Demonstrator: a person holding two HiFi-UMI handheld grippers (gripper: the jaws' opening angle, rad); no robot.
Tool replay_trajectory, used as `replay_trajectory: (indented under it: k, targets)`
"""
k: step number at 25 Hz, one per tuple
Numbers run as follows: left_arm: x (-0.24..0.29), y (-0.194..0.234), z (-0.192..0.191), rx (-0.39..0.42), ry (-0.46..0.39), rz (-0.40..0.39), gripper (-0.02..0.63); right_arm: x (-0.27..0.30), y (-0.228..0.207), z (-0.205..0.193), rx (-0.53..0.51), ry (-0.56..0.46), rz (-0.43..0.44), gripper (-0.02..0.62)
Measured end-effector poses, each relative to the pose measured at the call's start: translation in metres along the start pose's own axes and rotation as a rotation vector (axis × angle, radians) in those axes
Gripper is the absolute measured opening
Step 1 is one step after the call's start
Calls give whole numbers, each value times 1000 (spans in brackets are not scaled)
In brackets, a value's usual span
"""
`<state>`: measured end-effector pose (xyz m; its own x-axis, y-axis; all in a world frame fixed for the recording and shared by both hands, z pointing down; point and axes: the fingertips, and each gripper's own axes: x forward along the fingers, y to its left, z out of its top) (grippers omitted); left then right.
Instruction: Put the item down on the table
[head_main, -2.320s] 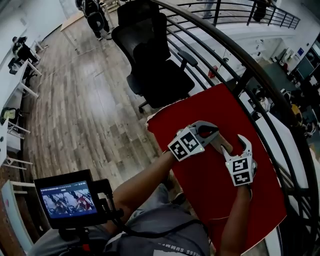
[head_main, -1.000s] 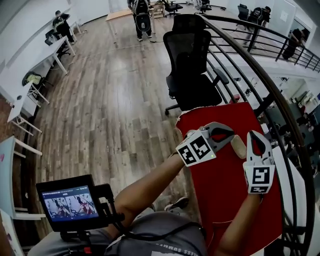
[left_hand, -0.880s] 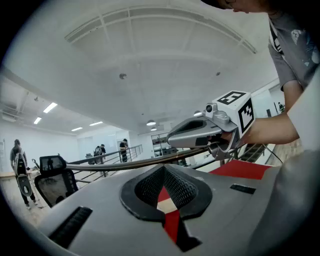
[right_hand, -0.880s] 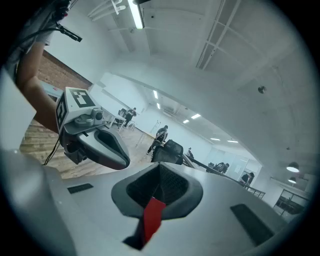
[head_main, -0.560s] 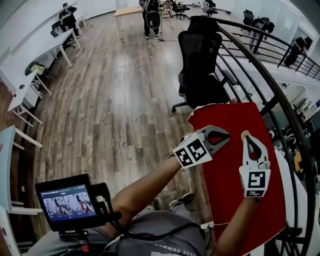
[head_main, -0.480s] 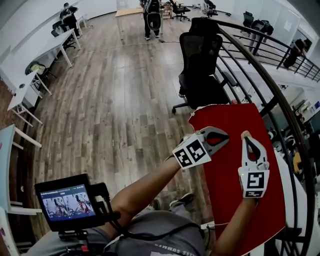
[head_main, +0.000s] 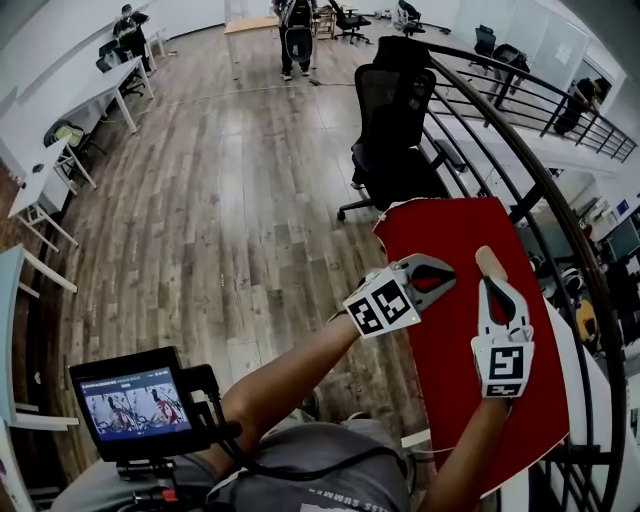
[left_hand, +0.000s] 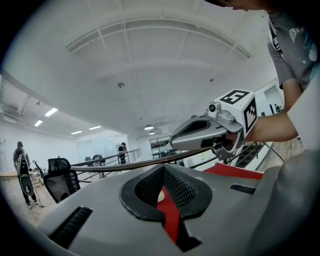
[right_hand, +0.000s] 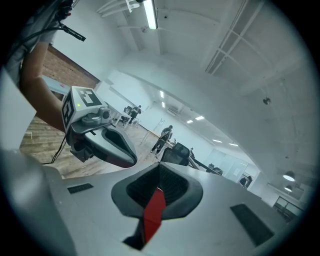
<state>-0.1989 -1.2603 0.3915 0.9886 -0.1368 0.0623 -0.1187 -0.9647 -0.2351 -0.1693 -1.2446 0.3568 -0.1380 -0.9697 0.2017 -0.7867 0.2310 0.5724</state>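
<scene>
Desk: Edges first. What room do we have?

Field: We see one red table (head_main: 455, 400) in the right half of the frame. Its far corner is just beside one black office chair (head_main: 395, 130), and its right side runs under the curved railing (head_main: 540, 170). Open wood floor (head_main: 230, 220) fills the left and middle.

Desk: And the item?

Field: One tan item (head_main: 488, 262) shows on the red top at the tip of the right gripper (head_main: 490, 286); we cannot tell whether they touch. The left gripper (head_main: 450, 274) hangs over the table beside it. Both claws are pressed together, pinching nothing.

Desk: What do we lose?

Field: The railing hides the table's lower right edge. The frame cuts off the white desks (head_main: 55, 150) at the left. The item's shape is too small to make out. One monitor (head_main: 135, 405) sits at lower left. We count one person (head_main: 296, 35) standing at top centre and another at upper left.
</scene>
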Motion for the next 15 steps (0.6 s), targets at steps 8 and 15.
replay_trajectory:
  k: [8,15]
  targets:
    - [-8,-65,19,24,30,54,5,-70,10,-6,5,-53,32,5]
    - [14,-157,56,47,32,87,5,-173,24,-26,-15,-89,86,5]
